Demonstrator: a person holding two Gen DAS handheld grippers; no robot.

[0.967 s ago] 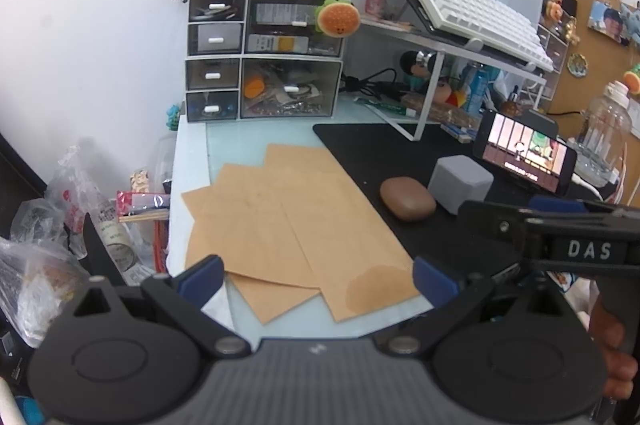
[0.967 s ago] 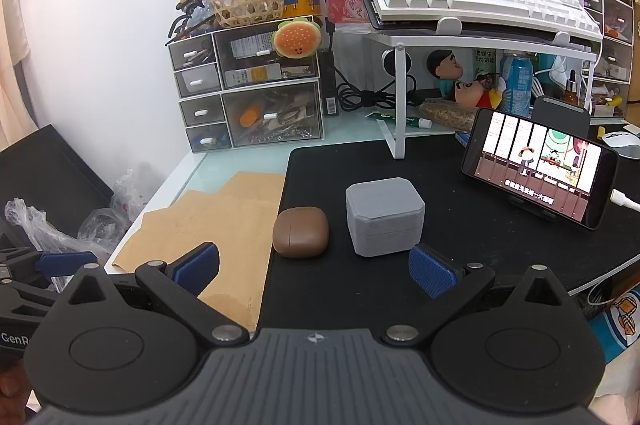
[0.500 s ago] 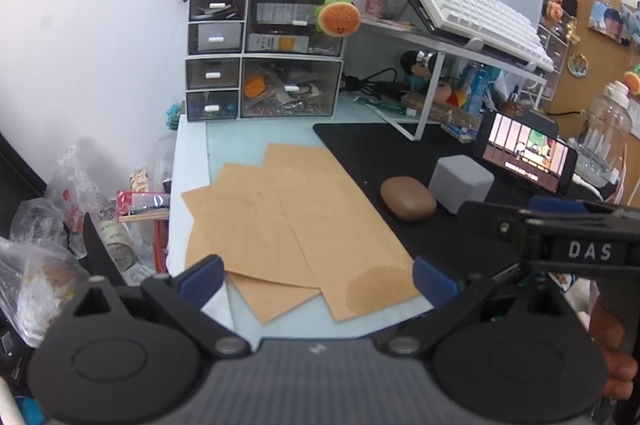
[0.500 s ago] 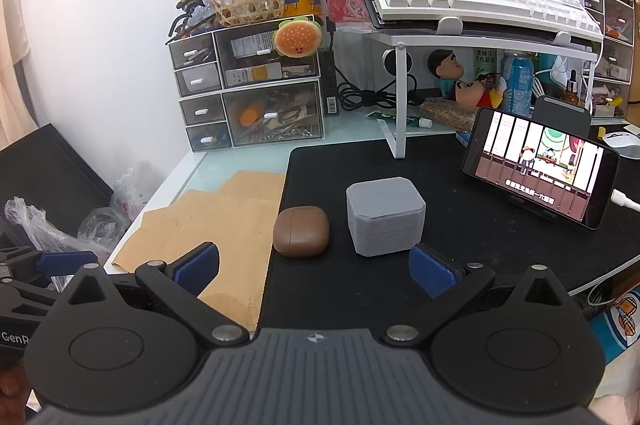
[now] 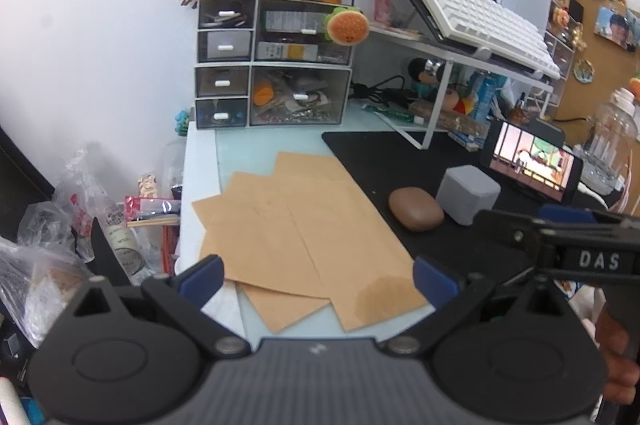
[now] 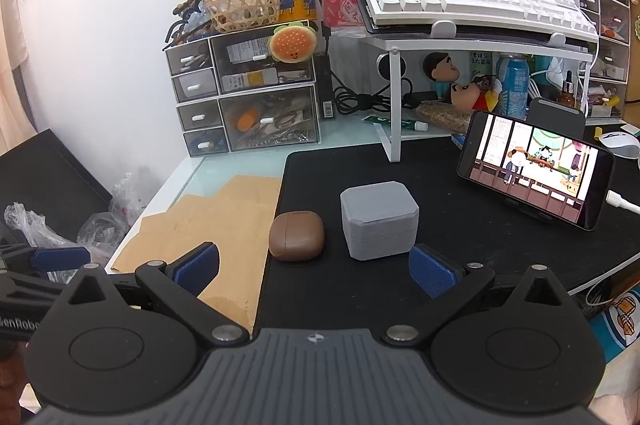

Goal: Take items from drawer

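A small drawer unit (image 5: 272,65) (image 6: 244,97) with clear fronts stands at the back of the desk, all drawers shut. Its big lower drawer (image 5: 298,97) (image 6: 269,121) holds an orange item and clutter. My left gripper (image 5: 316,279) is open and empty over brown envelopes (image 5: 304,229), far in front of the unit. My right gripper (image 6: 314,267) is open and empty just in front of a brown earbud case (image 6: 296,236) and a grey box (image 6: 378,219). The right gripper also shows at the right of the left wrist view (image 5: 560,237).
A black mat (image 6: 440,185) covers the desk's right. A phone (image 6: 534,171) plays video on a stand. A white shelf (image 6: 472,45) carries a keyboard and laptop. A woven basket (image 6: 244,3) sits on the drawer unit. Plastic bags (image 5: 52,225) lie left of the desk.
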